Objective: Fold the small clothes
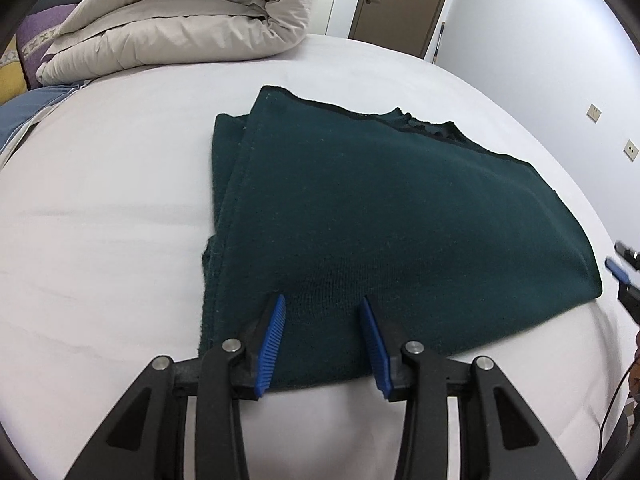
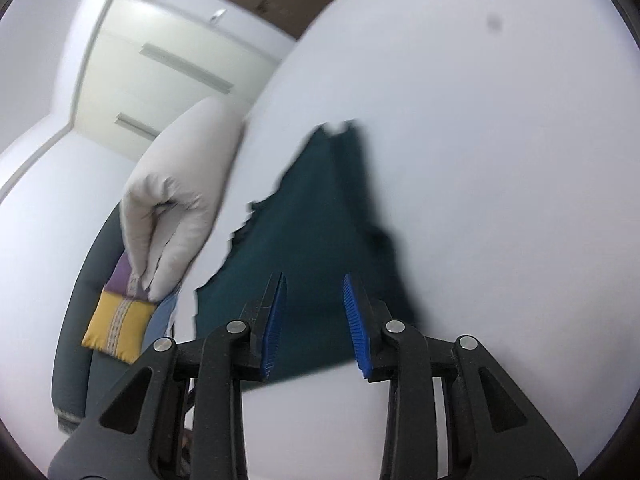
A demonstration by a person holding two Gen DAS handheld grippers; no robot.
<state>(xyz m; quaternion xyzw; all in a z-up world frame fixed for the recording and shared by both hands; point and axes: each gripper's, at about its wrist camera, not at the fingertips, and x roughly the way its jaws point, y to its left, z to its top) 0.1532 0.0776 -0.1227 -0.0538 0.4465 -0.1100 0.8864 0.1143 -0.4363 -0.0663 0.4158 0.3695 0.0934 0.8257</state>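
A dark green knit garment (image 1: pixel 380 216) lies folded on the white bed (image 1: pixel 100 220), with its neckline at the far edge. My left gripper (image 1: pixel 323 304) is open, its blue pads just above the garment's near edge, holding nothing. The right gripper (image 1: pixel 618 270) shows at the right edge of the left wrist view, beside the garment's right corner. In the tilted, blurred right wrist view the right gripper (image 2: pixel 313 284) is open over the near end of the garment (image 2: pixel 316 216), empty.
A rolled beige duvet (image 1: pixel 180 20) lies at the far left of the bed, also seen in the right wrist view (image 2: pixel 180 184). Purple, yellow and blue cushions (image 1: pixel 16 76) sit beside it. A brown door (image 1: pixel 400 0) and a white wall stand beyond.
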